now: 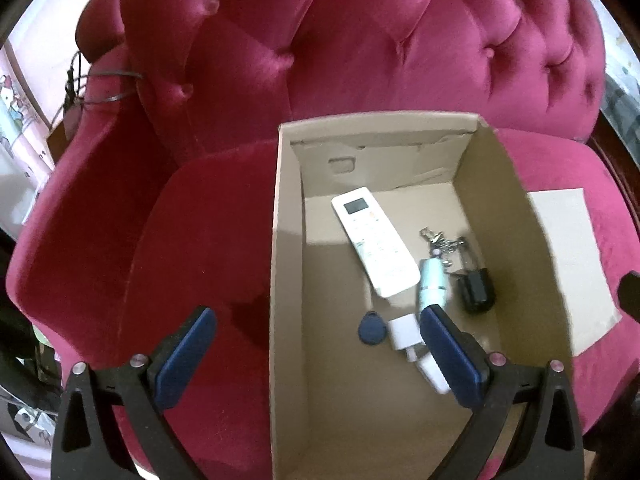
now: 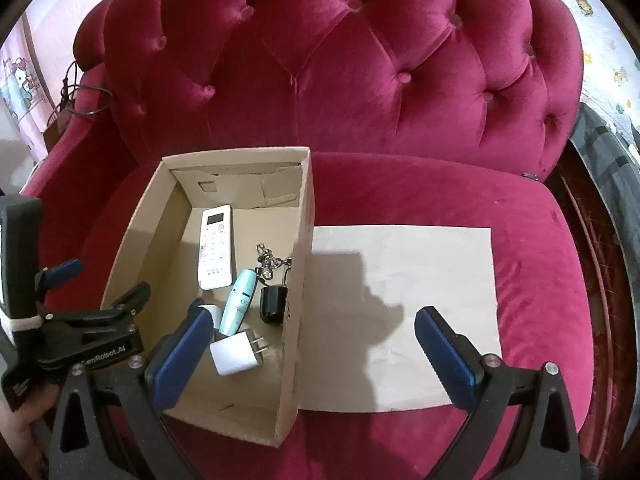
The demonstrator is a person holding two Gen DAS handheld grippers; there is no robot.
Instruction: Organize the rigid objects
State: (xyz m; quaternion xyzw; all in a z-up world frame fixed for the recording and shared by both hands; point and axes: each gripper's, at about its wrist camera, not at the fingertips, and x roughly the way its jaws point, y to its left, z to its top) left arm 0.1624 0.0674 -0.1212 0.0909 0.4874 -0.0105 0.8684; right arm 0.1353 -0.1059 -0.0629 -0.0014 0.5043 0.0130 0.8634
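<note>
An open cardboard box [image 1: 286,264] [image 2: 302,248] sits on a crimson velvet sofa. Inside lie a white remote [image 1: 374,240] [image 2: 215,246], a teal bottle [image 1: 434,282] [image 2: 239,298], a keyring [image 1: 442,242] [image 2: 272,264] with a black fob [image 1: 476,290] [image 2: 273,302], a blue key tag [image 1: 371,327] and white charger plugs [image 1: 406,334] [image 2: 236,354]. My left gripper [image 1: 318,354] is open and empty, straddling the box's left wall. My right gripper [image 2: 314,354] is open and empty, straddling the box's right wall. The left gripper also shows in the right wrist view [image 2: 92,316].
A bare beige paper sheet [image 2: 420,312] [image 1: 568,264] lies on the seat cushion [image 2: 400,184] right of the box. The tufted sofa back [image 2: 340,60] rises behind. A dark cable [image 1: 100,88] hangs over the left armrest.
</note>
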